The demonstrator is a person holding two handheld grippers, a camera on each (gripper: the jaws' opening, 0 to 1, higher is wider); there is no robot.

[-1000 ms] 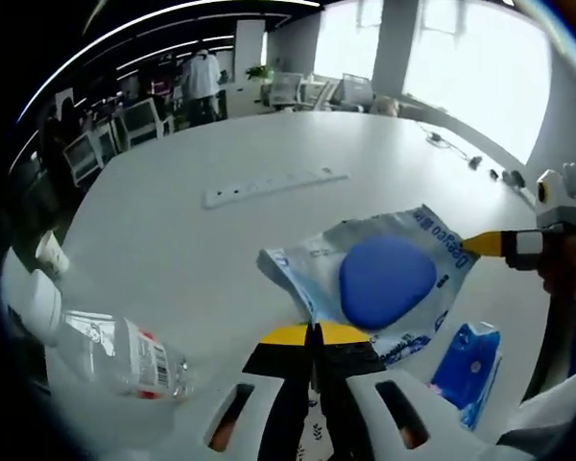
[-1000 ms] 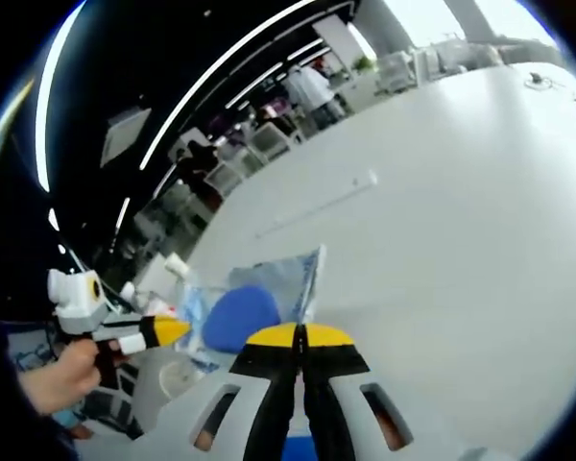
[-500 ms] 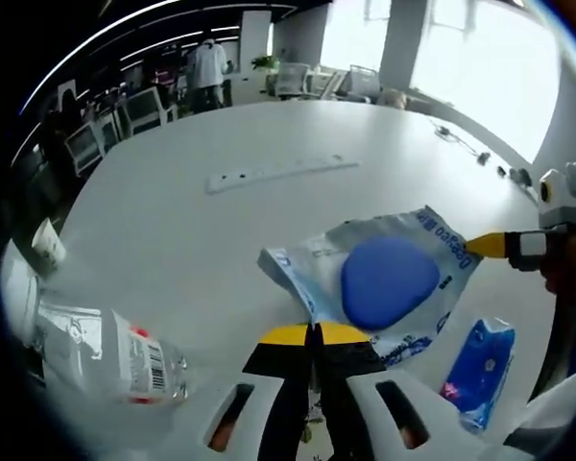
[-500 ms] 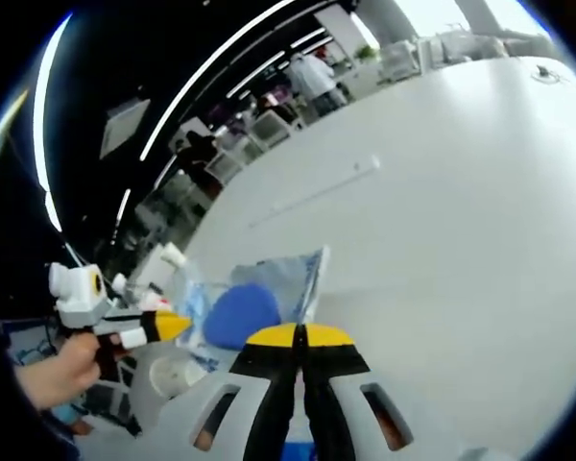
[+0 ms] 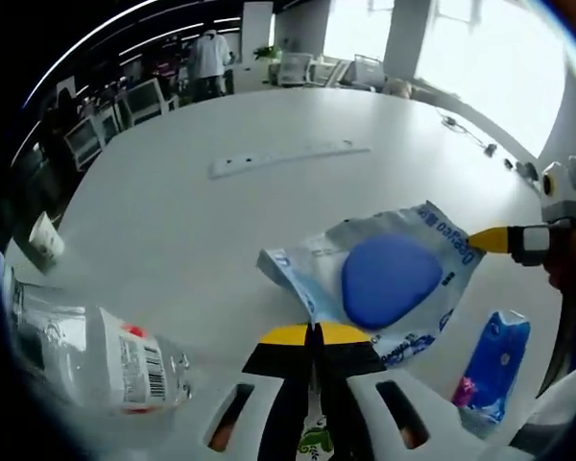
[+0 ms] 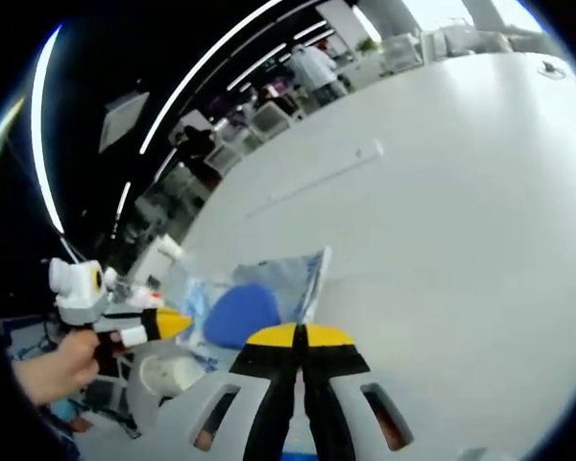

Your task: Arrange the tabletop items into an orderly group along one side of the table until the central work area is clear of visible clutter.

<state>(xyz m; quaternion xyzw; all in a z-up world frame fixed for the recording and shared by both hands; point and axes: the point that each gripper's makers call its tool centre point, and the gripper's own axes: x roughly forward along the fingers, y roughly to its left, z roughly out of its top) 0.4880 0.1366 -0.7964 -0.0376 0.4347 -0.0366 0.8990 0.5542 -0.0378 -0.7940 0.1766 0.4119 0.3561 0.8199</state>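
Observation:
A silver-blue foil pouch (image 5: 389, 279) with a round blue patch lies flat on the white table (image 5: 173, 221), just beyond my left gripper (image 5: 314, 333), whose yellow-tipped jaws are shut. A blue tissue pack (image 5: 490, 370) lies to its right, under my right gripper (image 5: 490, 240), which a hand holds. A clear plastic bottle (image 5: 86, 355) lies on its side at the left. In the right gripper view my right gripper (image 6: 300, 334) is shut, with the pouch (image 6: 245, 307) just beyond it. The left gripper (image 6: 163, 325) comes in from the left.
A long white power strip (image 5: 278, 158) lies further out on the table. A paper cup (image 5: 43, 235) stands near the left edge. A white round thing (image 6: 168, 370) sits by the pouch. Office chairs and a standing person (image 5: 209, 58) are beyond the table.
The left gripper view has shifted a little, so the bottle looks larger and nearer. The pouch and power strip stay where they were. Both grippers remain shut.

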